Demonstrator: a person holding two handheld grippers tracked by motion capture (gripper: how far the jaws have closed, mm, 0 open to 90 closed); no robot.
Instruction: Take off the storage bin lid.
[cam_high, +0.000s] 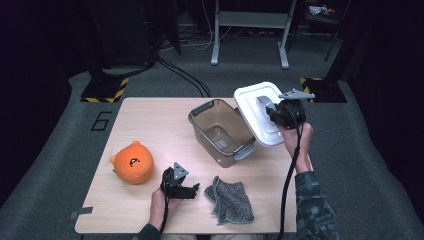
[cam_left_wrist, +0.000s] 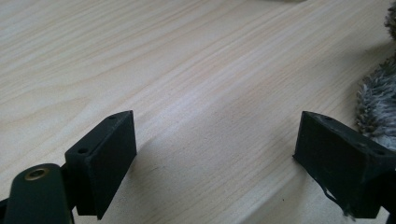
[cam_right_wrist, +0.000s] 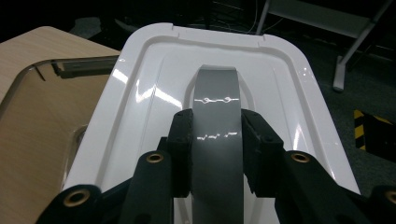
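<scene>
Grey cloth (cam_high: 230, 199): nearest the camera, crumpled at the near table edge, just beside the left gripper; its fuzzy edge shows at the right of the left gripper view (cam_left_wrist: 379, 105).
Table (cam_high: 150, 115): pale wood, with dark floor beyond all its edges; the broadest bare stretch lies at the far left and the near middle.
Clear bin (cam_high: 220, 131): open-topped and seemingly empty, set askew right of the table's centre, with a grey latch handle at each end.
White lid (cam_high: 252, 102): held up tilted, beside and partly over the bin's right end, off the bin and not seated; in the right gripper view its rim overlaps the bin wall (cam_right_wrist: 289, 70).
Orange plush (cam_high: 132, 161): at the left, well apart from the bin.
Right gripper (cam_high: 276, 113): clenched on the lid's grey handle (cam_right_wrist: 217, 140), one jaw on either side of the strap.
Left gripper (cam_high: 194, 190): released, jaws wide over bare wood (cam_left_wrist: 215, 154), nothing between them.
Step in hand: judged to be carrying the lid, whether off or onto the bin cannot be told.
Doing it well: keep the handle squarely pinched and the lid level; if seating it, match the corners to the rim before lowering.
Room: little table is left on the right, so setting the lid down there risks overhang; the far left offers more space.
</scene>
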